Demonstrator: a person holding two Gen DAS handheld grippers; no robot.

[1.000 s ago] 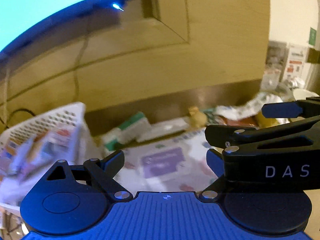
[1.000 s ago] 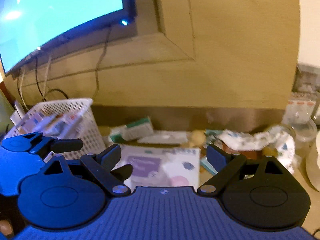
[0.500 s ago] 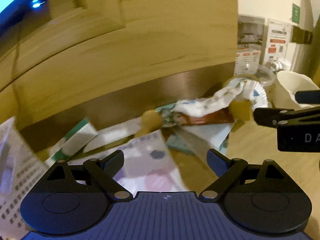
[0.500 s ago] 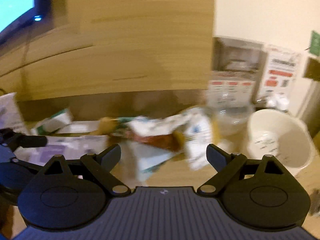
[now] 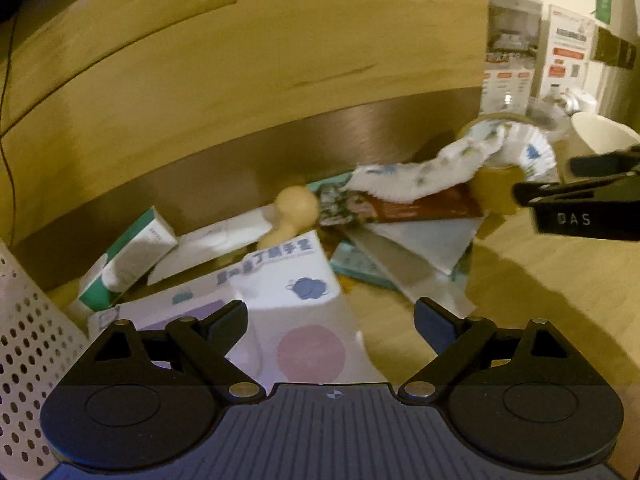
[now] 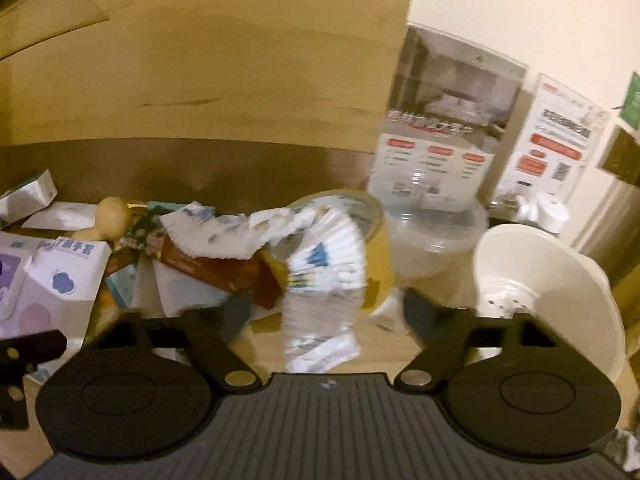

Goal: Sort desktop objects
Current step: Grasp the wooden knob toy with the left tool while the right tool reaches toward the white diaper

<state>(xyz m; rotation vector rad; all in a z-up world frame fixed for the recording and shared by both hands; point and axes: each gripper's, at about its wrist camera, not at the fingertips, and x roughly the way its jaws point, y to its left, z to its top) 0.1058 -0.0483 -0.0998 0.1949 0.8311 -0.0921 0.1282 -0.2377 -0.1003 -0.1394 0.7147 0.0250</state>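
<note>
— Wood panelling runs behind the worktop [image 5: 520, 288], and the far edge is one heap. What's lying there?

— At the left, a perforated white basket [image 5: 24, 360]. Just beside it, a green-and-white carton [image 5: 128, 256], and nearer us a white box [image 5: 288, 280] with a blue cloud and a pink circle printed on it. One pale gourd-shaped toy [image 5: 294, 210] sits behind that box. To the right, a patterned white cloth [image 6: 320, 248] drapes over a brown packet [image 6: 224, 268] and a yellow cup.

— And further right?

— One clear tub [image 6: 432, 236], one white bowl [image 6: 548, 276], two standing leaflets by the wall.

— The claws?

— Left claw [image 5: 330, 320] gapes over the white box, touching nothing. Right claw [image 6: 324, 312] is closing, blurred, with the cloth's hanging end between its jaws; the pads aren't pressing it.
</note>
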